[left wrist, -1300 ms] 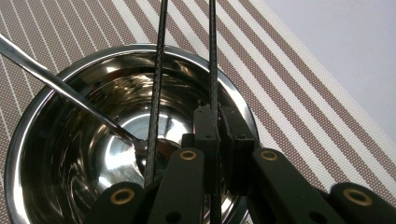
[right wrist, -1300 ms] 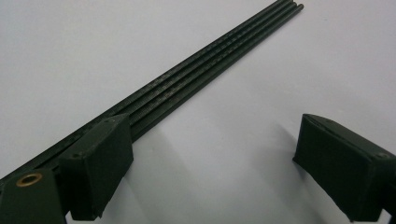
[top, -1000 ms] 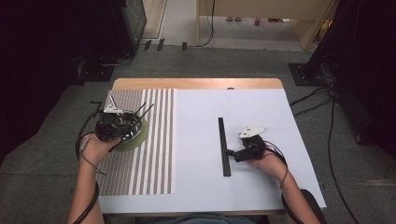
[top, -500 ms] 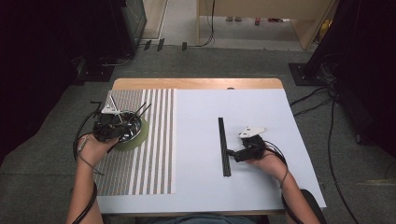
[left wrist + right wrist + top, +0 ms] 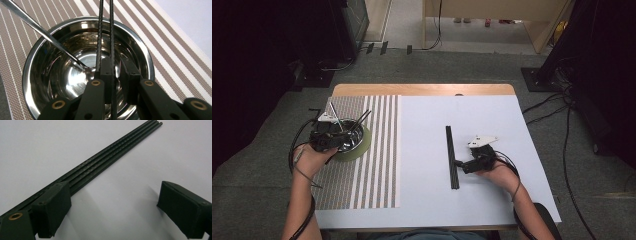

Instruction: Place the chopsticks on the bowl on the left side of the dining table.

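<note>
A white table [image 5: 427, 150] takes most of the high view, and a striped placemat [image 5: 372, 165] covers its left part. On the placemat, near its far left corner, sits a green round plate [image 5: 362, 148], and on the plate stands a shiny steel bowl [image 5: 37, 57]. The left gripper [image 5: 332, 137] hangs just over the bowl, held by the person's left hand [image 5: 309, 157]. In the left gripper view its jaws stand almost together and pinch thin black chopsticks [image 5: 105, 30], which run up past the far rim of the bowl. A metal spoon [image 5: 40, 31] leans in the bowl, its handle going out over the rim to the upper left. On the bare white part of the table, a bundle of black sticks [image 5: 105, 162] lies straight. The right gripper [image 5: 462, 165] rests on the table just beside the near part of this bundle; its jaws are wide apart and hold nothing, and one jaw is touching the sticks or is very close to them.
</note>
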`<state>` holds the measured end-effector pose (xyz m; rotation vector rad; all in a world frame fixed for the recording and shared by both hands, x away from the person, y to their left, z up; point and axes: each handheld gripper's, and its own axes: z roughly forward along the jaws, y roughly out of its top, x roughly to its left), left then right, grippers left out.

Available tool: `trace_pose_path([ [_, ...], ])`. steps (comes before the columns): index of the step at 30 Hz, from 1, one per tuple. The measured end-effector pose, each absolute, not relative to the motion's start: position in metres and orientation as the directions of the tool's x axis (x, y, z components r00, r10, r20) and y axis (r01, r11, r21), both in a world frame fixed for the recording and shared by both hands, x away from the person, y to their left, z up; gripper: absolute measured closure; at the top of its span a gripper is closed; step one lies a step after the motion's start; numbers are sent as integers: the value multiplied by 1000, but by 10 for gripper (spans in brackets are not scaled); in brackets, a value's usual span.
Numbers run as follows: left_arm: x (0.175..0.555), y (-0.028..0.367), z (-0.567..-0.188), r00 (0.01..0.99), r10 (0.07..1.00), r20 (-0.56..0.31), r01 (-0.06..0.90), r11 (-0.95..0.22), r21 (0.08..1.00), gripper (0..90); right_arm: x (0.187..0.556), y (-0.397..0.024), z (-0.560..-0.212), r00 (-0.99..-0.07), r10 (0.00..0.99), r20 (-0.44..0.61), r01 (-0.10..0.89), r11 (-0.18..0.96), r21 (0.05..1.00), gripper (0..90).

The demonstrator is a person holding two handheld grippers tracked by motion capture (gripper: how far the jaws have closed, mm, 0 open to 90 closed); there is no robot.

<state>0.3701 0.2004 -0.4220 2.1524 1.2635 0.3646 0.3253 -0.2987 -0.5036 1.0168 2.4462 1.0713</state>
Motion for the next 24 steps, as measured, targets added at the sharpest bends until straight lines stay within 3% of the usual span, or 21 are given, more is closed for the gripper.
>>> trace_pose_path([
  [4,369,200,-416,503,862,-56,677,-354,646,786,325,-299,-504,-711,703,23,493,476,728,109],
  [13,370,202,-420,478,878,-1,666,-361,652,622,325,-299,-504,-712,702,22,492,476,729,109],
  [24,374,195,-433,496,868,2,680,-390,621,664,325,-299,-504,-711,703,23,494,475,728,109],
])
